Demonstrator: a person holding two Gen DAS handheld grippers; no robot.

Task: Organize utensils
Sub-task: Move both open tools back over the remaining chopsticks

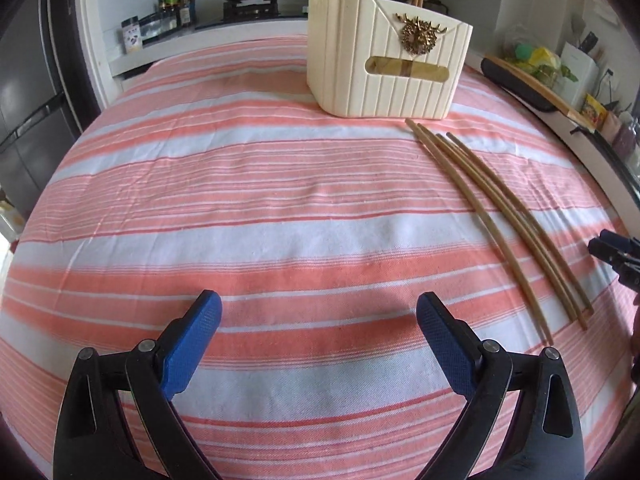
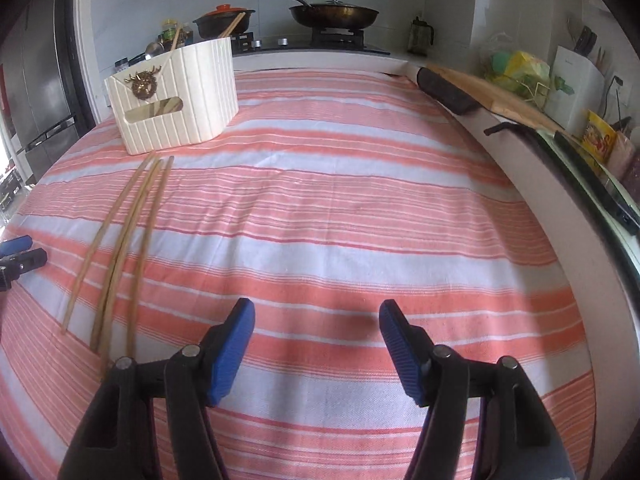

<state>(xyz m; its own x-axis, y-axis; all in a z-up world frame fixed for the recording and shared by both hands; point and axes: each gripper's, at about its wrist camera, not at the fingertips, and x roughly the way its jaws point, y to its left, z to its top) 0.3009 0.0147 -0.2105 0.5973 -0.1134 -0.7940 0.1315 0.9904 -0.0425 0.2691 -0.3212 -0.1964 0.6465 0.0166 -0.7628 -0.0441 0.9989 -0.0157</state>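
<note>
Bamboo chopsticks [image 1: 496, 216] lay loose on the striped cloth [image 1: 240, 200] covering the counter, running from the middle right of the left wrist view down toward its lower right, with the cream utensil holder [image 1: 384, 64] standing just beyond their far tips at upper centre. The left claw [image 1: 319, 324] stood wide with nothing between its blue pads, over bare cloth well left of the sticks. At the right edge the right claw [image 1: 612, 254] was partly visible near the sticks' lower ends. Both claws closing on the same bundle could collide or knock the sticks apart.

In the right wrist view the same chopsticks [image 2: 120, 240] fanned from the holder [image 2: 176, 92] at upper left down to the lower left; the right claw [image 2: 317, 322] hung partly spread and empty, over cloth to their right. The left claw [image 2: 18, 256] showed at the left edge. Thin, round sticks on soft fabric would likely roll or cross under a pinch, and a grip taken near one end might let them tip and snag on the holder's rim, where a spoon [image 2: 154, 49] and more sticks already stood.
</note>
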